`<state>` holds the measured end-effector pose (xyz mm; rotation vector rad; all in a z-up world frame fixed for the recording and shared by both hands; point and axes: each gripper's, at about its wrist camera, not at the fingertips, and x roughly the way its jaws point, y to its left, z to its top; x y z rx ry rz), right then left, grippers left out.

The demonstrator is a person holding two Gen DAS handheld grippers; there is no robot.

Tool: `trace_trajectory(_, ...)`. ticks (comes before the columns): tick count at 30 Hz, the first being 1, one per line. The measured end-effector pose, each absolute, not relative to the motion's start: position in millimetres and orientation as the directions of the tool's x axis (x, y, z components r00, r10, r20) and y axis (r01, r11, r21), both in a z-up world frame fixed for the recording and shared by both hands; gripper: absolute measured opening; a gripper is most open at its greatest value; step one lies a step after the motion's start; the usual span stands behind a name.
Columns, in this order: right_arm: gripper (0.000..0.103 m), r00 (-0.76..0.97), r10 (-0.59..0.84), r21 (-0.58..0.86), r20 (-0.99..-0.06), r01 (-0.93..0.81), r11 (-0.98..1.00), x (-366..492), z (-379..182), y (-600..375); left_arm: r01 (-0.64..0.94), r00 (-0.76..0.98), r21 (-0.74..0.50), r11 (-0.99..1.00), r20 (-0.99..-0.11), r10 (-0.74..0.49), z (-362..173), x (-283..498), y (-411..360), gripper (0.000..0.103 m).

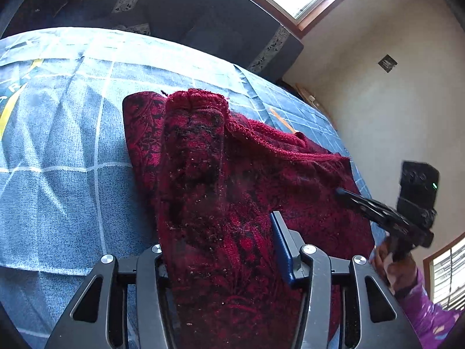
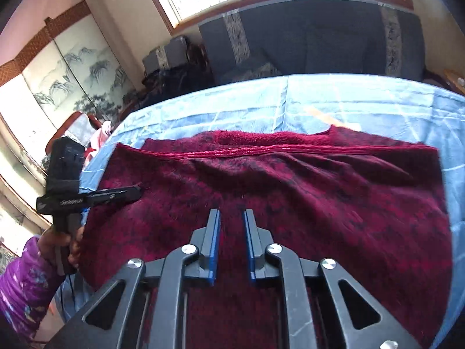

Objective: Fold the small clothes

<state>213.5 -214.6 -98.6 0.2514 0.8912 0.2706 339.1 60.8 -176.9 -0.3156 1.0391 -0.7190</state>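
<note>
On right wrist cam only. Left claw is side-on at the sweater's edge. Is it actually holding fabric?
Observer: Yes. In the left wrist view a thick fold of the red sweater fills the left claw and hides one finger.
Operator: Which part?
Observer: Looks like a sleeve, running away to a ribbed cuff lying on the body.
Operator: What's beside it?
Observer: The blue checked cloth, with a yellow stripe and printed letters.
</note>
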Motion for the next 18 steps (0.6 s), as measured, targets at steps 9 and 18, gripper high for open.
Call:
trace_trajectory(9,0.005,0.537,0.309,0.342,-0.785,-0.041,0.939,274,-135,-213,0.410,0.298,-0.518,0.751,-0.701,-0.647,-147,332,50,0.038)
trace_trajectory(18,0.004,0.544,0.340,0.385,-0.767,-0.034,0.922,272,-141,-220,0.507,0.295,-0.460,0.729,-0.702,-0.649,-107,314,20,0.036)
